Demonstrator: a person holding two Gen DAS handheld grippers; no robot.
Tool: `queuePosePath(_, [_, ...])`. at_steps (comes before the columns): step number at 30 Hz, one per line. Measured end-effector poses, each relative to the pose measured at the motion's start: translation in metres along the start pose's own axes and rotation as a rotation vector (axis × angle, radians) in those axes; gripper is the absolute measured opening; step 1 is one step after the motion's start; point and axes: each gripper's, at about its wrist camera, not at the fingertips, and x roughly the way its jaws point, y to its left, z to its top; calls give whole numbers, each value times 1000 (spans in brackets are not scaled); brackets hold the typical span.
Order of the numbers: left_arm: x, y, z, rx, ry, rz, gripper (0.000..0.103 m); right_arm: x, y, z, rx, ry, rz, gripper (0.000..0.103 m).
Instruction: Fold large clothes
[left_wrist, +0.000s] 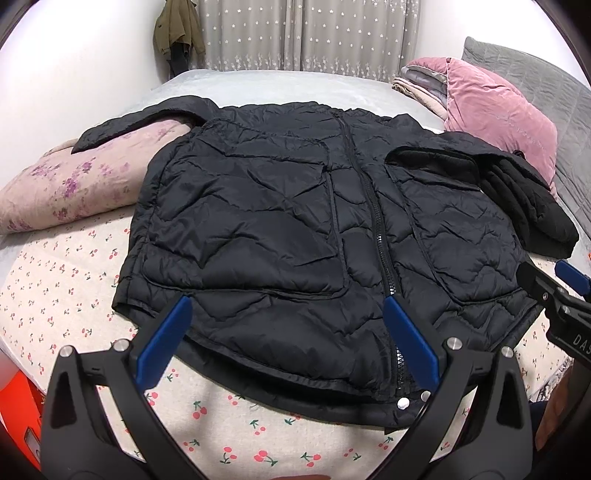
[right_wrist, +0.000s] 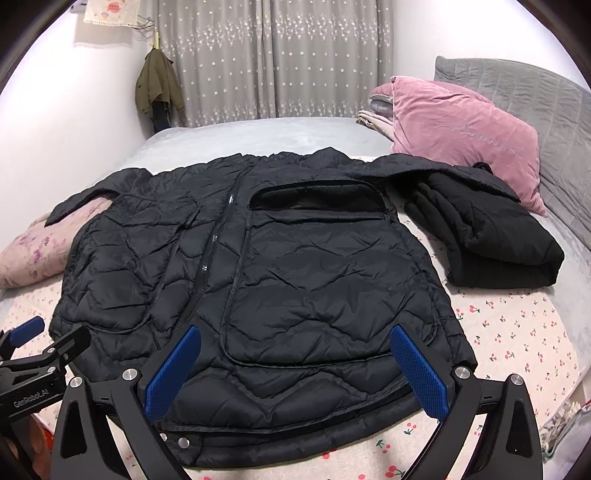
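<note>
Jacket (left_wrist: 280, 221) spread flat on bed (left_wrist: 66, 280), hem just under both wide-open, empty claws, left claw (left_wrist: 288, 306), right claw (right_wrist: 295, 334)

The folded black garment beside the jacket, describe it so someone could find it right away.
On the bed, right of the spread black puffer jacket, lies the folded black garment under that jacket's sleeve, before the pink pillow. Unlike the shiny quilted jacket, it is matte and folded compact.

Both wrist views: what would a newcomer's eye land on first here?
A black quilted jacket lies spread flat, zipped, across the cherry-print bedsheet, filling the middle. A folded black garment sits to its right, before a pink pillow. Both tongs, left and right, hang open over the hem.
</note>
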Motion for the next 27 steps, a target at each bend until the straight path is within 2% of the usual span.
queuePosePath(12, [0, 2, 0, -10, 1, -3, 103, 3, -3, 1, 7, 13, 9, 103])
queuePosePath(18, [2, 5, 0, -2, 46, 9, 103, 3, -4, 1, 6, -2, 3, 103])
queuePosePath(23, [3, 9, 0, -18, 44, 2, 103, 3, -4, 1, -1, -10, -16, 103])
queuePosePath(27, [5, 9, 0, -35, 83, -16, 103, 4, -5, 2, -3, 5, -31, 103])
